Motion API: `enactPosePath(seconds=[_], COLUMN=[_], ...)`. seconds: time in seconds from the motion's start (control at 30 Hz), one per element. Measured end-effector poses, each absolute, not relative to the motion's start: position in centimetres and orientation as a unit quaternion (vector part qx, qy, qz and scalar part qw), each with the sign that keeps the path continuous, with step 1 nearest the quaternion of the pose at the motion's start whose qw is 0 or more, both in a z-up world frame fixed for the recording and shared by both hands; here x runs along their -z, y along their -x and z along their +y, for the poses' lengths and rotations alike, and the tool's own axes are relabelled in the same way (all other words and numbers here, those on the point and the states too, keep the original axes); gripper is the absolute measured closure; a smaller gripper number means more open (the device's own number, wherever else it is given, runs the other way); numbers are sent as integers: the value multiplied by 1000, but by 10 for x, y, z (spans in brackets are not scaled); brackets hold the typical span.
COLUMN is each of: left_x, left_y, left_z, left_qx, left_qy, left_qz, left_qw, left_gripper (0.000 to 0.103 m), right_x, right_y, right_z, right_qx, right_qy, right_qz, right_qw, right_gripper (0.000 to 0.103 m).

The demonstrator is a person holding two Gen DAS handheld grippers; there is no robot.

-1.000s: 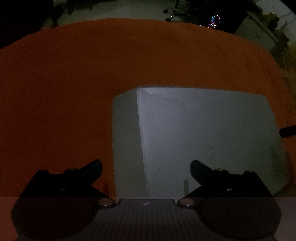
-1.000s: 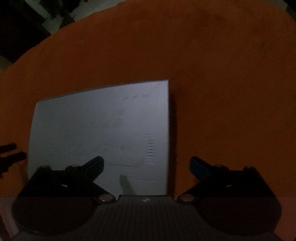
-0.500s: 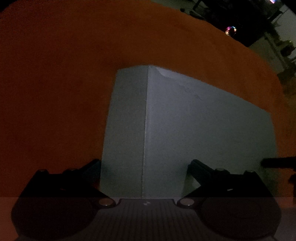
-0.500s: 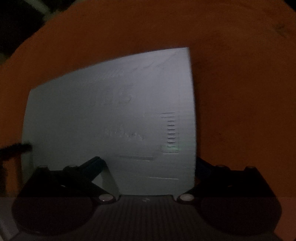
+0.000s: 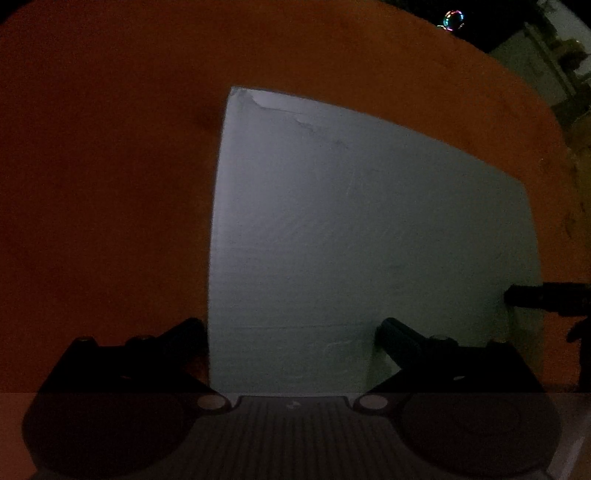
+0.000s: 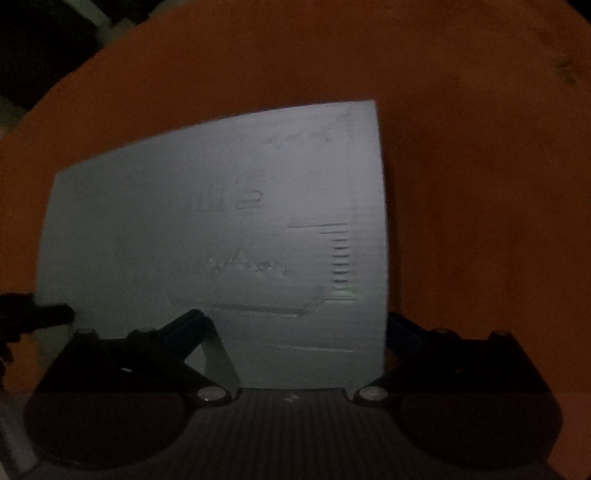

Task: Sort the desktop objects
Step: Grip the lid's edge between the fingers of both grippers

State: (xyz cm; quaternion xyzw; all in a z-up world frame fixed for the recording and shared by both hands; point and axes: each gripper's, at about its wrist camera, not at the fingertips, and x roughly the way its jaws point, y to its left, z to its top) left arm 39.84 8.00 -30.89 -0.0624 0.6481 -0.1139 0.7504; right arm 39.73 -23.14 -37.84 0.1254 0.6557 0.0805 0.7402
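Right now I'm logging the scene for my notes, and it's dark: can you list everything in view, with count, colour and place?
box: one, pale grey-white, resting on the orange surface, filling the middle of both views; faint print and a column of short bars on the face toward the right wrist camera.
tabletop: one, orange, under and around the box.
small light: one, multicoloured, in the dark room beyond the table's far edge.
left tongs: one, black, fingers spread either side of the box's left edge.
right tongs: one, black, fingers spread either side of the box's right edge; also seen from the left wrist camera at the box's right side.
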Motion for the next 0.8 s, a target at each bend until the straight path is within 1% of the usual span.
enactPosePath(seconds=[0.17,0.3,0.33,0.43,0.6,0.8], left_x=[309,320,326,326,307,271], left_y=[-399,-408,-412,-406,-399,-397], left_z=[90,87,83,68,82,81], left_qx=[90,112,122,129,117,102], left_qy=[74,129,130,82,78,64], left_qz=[626,620,615,612,607,589], left_qw=[771,765,768,776,783,799], left_gripper=[1,1,1,0,1,1], right_x=[383,392,392,391,366,343], right_y=[-399,-400,-401,-401,-388,-384], right_z=[-255,-262,-257,-244,-234,-240], right_qx=[-75,-72,-81,-89,-108,-117], right_qy=[-152,-183,-175,-153,-129,-135], right_qz=[642,647,650,647,624,610], right_qw=[748,736,735,741,763,772], right_gripper=[0,0,0,0,0,0])
